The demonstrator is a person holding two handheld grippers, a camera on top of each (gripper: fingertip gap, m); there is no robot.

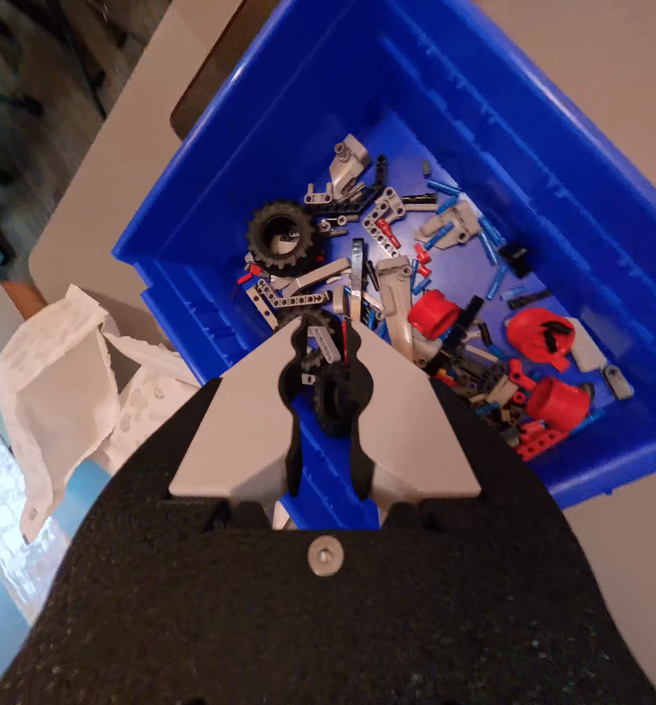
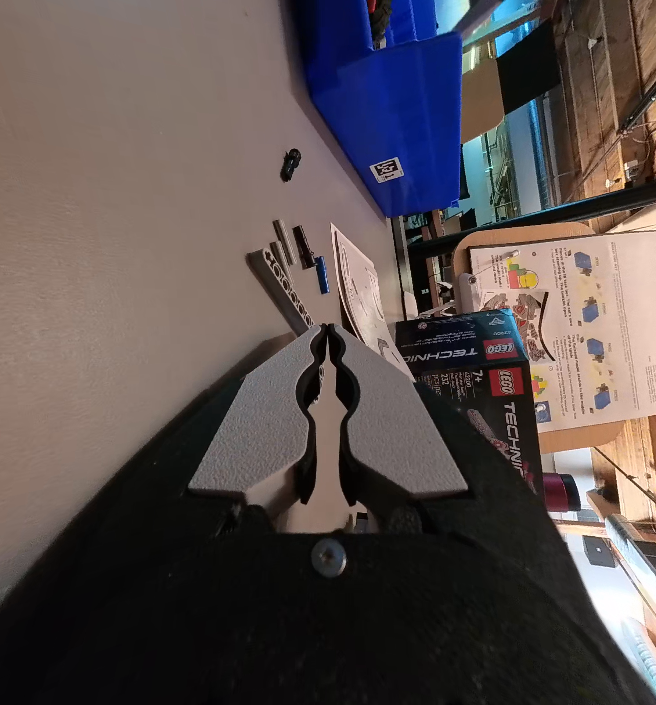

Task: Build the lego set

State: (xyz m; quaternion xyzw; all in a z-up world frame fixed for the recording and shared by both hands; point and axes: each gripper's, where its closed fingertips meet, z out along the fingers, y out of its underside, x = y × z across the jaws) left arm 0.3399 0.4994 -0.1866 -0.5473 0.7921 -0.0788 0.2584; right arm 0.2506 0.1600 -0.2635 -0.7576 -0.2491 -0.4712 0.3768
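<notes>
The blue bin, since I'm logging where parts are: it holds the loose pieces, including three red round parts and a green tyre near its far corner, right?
Not quite. The tyre is black, not green, as the left wrist view shows. The rest stands: the blue bin holds the loose pieces, including three red round parts.

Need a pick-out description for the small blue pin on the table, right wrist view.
Start at the big blue plastic bin on the pale tabletop. Just past its labelled end, a few loose pieces lie beside a printed white booklet. The small blue cylindrical pin is nearest the booklet, end to end with a black pin; it is the only blue piece among grey and black ones.
</notes>
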